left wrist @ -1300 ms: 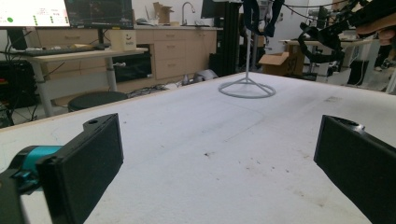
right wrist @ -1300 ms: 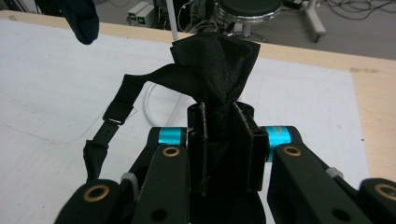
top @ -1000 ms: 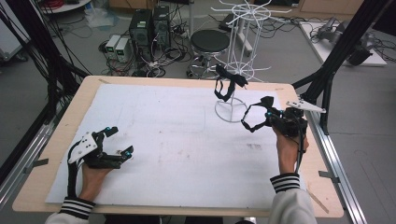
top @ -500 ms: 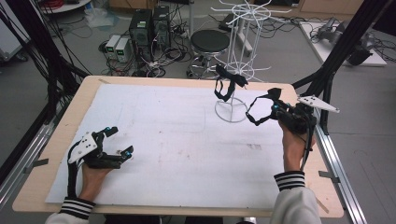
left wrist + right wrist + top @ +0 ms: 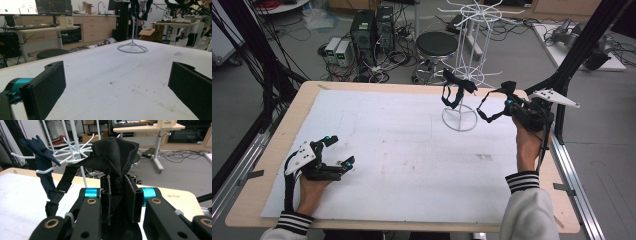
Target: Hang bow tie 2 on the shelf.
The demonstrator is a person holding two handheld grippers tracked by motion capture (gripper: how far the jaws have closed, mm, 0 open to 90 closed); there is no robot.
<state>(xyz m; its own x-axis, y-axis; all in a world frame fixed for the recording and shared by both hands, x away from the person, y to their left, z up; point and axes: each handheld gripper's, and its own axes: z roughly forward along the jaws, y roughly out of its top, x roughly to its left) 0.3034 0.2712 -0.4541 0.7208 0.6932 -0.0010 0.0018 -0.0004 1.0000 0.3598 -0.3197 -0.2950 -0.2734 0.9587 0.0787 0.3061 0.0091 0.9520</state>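
At the right of the high view, the right gripper (image 5: 512, 102) is clenched on a bunched black mask (image 5: 117, 152), whose strap (image 5: 486, 114) hangs in a loop toward the rack (image 5: 460, 65) just to its left in the upper middle of the frame. A second mask (image 5: 455, 90) hangs on one of the rack's lower hooks. At the lower left the left gripper (image 5: 339, 150) rests on the table (image 5: 412, 150) with its jaws spread wide and nothing between them.
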